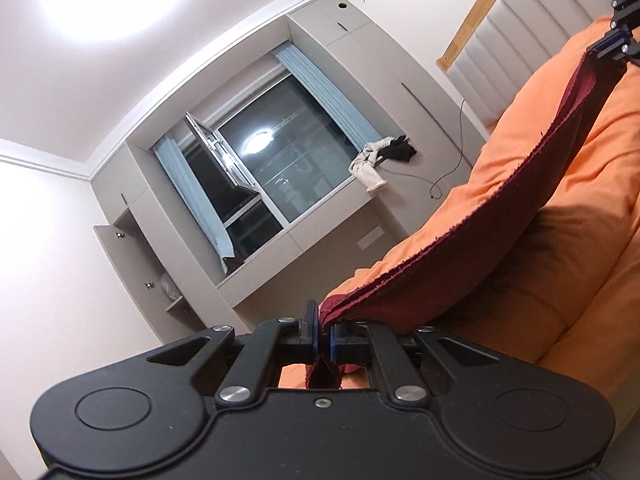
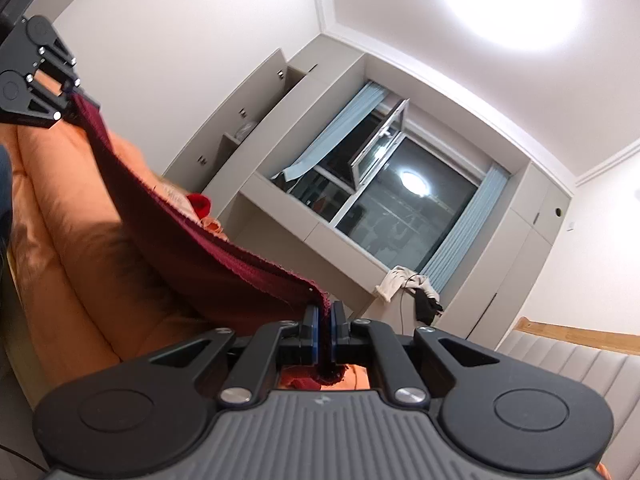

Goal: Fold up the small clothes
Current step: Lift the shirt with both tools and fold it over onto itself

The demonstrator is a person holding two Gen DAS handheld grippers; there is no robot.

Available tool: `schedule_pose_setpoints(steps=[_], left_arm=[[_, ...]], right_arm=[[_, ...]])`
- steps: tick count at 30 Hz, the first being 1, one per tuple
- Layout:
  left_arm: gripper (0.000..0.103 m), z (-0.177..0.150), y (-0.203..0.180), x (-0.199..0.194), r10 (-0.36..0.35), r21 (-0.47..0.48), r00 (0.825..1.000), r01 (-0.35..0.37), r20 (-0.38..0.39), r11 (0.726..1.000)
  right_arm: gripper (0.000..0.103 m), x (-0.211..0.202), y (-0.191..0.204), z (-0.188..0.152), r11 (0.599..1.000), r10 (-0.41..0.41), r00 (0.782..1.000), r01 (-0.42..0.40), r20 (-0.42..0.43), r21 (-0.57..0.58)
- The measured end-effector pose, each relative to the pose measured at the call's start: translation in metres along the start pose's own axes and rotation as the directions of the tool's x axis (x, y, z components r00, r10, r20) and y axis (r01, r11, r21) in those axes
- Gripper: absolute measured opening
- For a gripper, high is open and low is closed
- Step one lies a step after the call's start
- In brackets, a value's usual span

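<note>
While taut, maroon cloth (image 1: 460, 236) between both jaws.

Maroon garment (image 1: 500, 208): coarse knit cloth, matt, frayed fuzzy edge. Orange duvet (image 1: 560, 280): smooth soft cloth, slight sheen, puffy. Left gripper (image 1: 322, 334): matt black plastic body, shiny round metal screw heads, blue rubbery pads. Right gripper (image 2: 324, 334): same matt black plastic, grey ribbed plastic plate at rear. Headboard (image 1: 520, 28): pale padded upholstery, channelled, light wood trim. Window (image 2: 400, 208): glossy glass, reflective. Curtains (image 1: 320, 88): pleated light-blue cloth. Cabinets (image 2: 520, 248): flat matt beige panels.
</note>
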State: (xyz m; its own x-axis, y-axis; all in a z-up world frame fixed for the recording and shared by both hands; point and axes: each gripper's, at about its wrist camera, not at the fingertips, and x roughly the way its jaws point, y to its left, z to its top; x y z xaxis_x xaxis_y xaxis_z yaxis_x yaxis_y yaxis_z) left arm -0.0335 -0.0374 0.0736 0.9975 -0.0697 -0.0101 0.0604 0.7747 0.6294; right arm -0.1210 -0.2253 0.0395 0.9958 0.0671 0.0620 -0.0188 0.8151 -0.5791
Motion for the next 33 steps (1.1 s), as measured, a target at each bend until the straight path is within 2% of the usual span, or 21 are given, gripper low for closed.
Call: schedule_pose_setpoints(steps=[4,9,16,18,20,23,27,30,33], left_arm=[[0.005,0.017,0.012,-0.023,-0.042,-0.067,0.999,0.042,0.003,0.997],[0.005,0.015,0.006,-0.023,-0.031,-0.024,0.999,0.031,-0.007,0.999],[0.005,0.012,0.005,-0.015,-0.031,0.013,0.998,0.032,-0.049,0.999],[0.005,0.015,0.01,-0.013,-0.044,-0.009,0.998,0.043,-0.054,0.999],[0.005,0.022,0.017,-0.011,-0.074,-0.07,0.996,0.071,-0.049,0.995],[0.005,0.034,0.029,0.0,-0.095,-0.107,0.995,0.093,-0.02,0.99],[0.005,0.053,0.041,0.031,-0.083,-0.113,0.996,0.086,0.029,0.99],[0.006,0.065,0.044,0.066,-0.045,-0.084,0.997,0.05,0.058,0.995],[0.006,0.072,0.045,0.113,-0.022,-0.085,0.998,0.027,0.054,0.996]], right_arm=[[0.005,-0.005,-0.008,0.004,1.0,-0.008,1.0,0.008,0.001,0.02],[0.005,0.01,-0.012,0.001,0.999,-0.003,1.0,0.004,-0.013,0.052],[0.005,0.025,-0.016,0.001,0.998,-0.009,1.0,0.008,0.013,0.068],[0.005,0.032,-0.019,0.001,0.997,-0.016,1.0,0.014,0.018,0.08],[0.005,0.043,-0.024,0.002,0.996,-0.022,1.0,0.02,0.022,0.09],[0.006,0.067,-0.033,0.005,0.996,-0.044,0.998,0.041,0.038,0.08],[0.006,0.118,-0.048,0.012,0.994,-0.066,0.997,0.061,0.048,0.093],[0.006,0.167,-0.054,0.014,0.993,-0.066,0.997,0.061,0.045,0.1],[0.006,0.221,-0.055,0.013,0.994,-0.057,0.998,0.054,0.029,0.095]])
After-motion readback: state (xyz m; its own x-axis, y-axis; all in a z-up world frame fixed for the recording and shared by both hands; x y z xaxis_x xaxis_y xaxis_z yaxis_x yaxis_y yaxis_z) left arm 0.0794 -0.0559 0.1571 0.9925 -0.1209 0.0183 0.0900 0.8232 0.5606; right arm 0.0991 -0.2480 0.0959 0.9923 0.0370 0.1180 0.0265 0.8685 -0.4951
